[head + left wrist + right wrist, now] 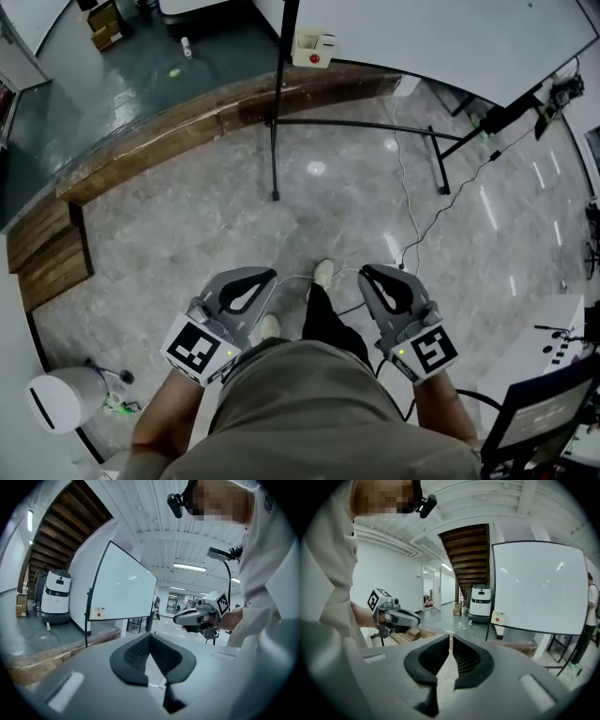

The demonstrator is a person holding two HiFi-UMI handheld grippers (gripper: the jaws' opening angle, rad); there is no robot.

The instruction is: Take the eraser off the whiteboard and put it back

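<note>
Eraser [312, 47], cream with red dot, on whiteboard [450, 37]; left gripper [267, 275] and right gripper [367, 273] fingers together, empty.

Both grippers held low in front of the torso, side by side, apart, pointing far and slightly down.
Left gripper [263, 277]: jaws together, tips meeting, empty.
Right gripper [370, 275]: jaws closed to a hairline slit, empty.
Left forearm [165, 418] and right forearm [441, 412] bare, running back to the near edge.
</note>
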